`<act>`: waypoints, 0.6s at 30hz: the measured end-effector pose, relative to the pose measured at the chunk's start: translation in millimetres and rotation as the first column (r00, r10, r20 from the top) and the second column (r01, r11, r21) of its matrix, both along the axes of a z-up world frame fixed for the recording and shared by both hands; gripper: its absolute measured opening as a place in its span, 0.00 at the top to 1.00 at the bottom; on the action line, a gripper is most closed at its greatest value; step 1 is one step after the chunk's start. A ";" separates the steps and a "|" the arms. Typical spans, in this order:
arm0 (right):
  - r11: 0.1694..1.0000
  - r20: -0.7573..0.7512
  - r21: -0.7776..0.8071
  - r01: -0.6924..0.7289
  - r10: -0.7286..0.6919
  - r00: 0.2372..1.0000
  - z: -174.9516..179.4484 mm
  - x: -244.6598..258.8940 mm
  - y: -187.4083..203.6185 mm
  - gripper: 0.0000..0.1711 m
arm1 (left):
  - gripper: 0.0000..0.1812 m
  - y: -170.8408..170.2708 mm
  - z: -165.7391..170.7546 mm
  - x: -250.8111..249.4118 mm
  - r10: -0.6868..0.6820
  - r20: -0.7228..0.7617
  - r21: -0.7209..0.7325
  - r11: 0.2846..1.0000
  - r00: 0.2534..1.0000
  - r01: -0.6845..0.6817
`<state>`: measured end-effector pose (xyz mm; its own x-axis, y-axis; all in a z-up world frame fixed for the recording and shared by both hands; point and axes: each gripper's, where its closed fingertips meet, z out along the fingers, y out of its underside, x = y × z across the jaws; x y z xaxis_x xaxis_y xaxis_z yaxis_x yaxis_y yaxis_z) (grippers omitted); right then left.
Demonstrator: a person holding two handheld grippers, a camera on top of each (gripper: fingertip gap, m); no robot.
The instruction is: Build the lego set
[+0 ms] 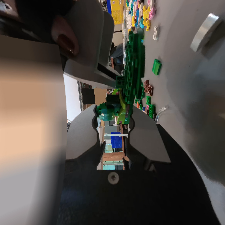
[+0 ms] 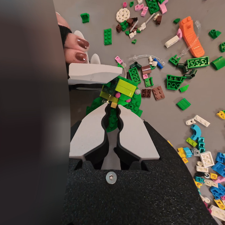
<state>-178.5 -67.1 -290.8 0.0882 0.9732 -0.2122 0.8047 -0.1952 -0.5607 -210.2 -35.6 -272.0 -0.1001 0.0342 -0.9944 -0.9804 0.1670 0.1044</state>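
Note:
The lego build [image 2: 123, 90] is a round green plate with lime, clear yellow-green and pink pieces on top. My left gripper [image 1: 113, 115] is shut on it, with the plate edge against one finger and the teal and green pieces against the other. The build [image 1: 132, 68] is held edge-on above the grey table [image 2: 158, 121]. The left gripper also shows in the right wrist view [image 2: 96, 74], reaching in from the left. My right gripper [image 2: 111, 105] is shut on a small yellow piece [image 2: 113, 105] at the build's top. In the left wrist view the right gripper's tip [image 1: 115, 81] is at a green square brick [image 1: 120, 81].
Loose pieces cover the table: an orange separator tool [image 2: 191, 37], a white round plate [image 2: 123, 15], brown plates [image 2: 158, 92], a green 2x4 plate [image 2: 107, 36] and a mixed coloured pile [image 2: 207, 164] at the right. A person's fingers [image 2: 79, 48] hold the left gripper. Left tips to right tips: about 5 cm.

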 end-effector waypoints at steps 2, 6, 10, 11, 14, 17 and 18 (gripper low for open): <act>1.000 -0.001 0.007 0.002 -0.002 1.000 0.3 2.2 2.1 0.95 | 0.74 -0.4 0.2 0.3 -0.005 0.001 0.002 1.000 1.000 0.005; 1.000 -0.009 0.007 -0.013 0.013 1.000 1.5 3.7 0.7 0.95 | 0.74 -0.8 -0.1 1.7 -0.013 0.007 -0.001 1.000 1.000 0.013; 0.996 -0.062 0.011 -0.088 0.089 0.994 10.0 -0.1 -7.3 0.95 | 0.74 -1.0 -1.1 2.9 -0.029 0.004 -0.005 1.000 1.000 0.029; 0.993 -0.076 0.019 -0.117 0.118 0.990 12.8 -1.0 -9.6 0.95 | 0.74 -1.8 -0.9 4.1 -0.040 0.006 -0.002 0.999 0.999 0.040; 0.967 -0.097 0.050 -0.251 0.254 0.962 17.9 -0.6 -19.6 0.95 | 0.73 -5.4 1.1 9.5 -0.088 0.030 0.003 0.996 0.996 0.088; 0.915 -0.122 0.050 -0.401 0.404 0.907 22.8 4.3 -32.3 0.95 | 0.73 -10.4 1.8 16.1 -0.160 0.083 -0.010 0.987 0.984 0.162; 0.900 -0.118 0.057 -0.432 0.436 0.892 23.3 6.1 -33.7 0.95 | 0.73 -12.2 2.7 17.8 -0.181 0.093 -0.007 0.983 0.979 0.182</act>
<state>-172.4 -100.8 -267.5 -0.3700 0.9142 -0.1652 0.7285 0.1752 -0.6623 -192.4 -47.7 -269.2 -0.0017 0.0282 -0.9996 -0.9388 0.3441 0.0113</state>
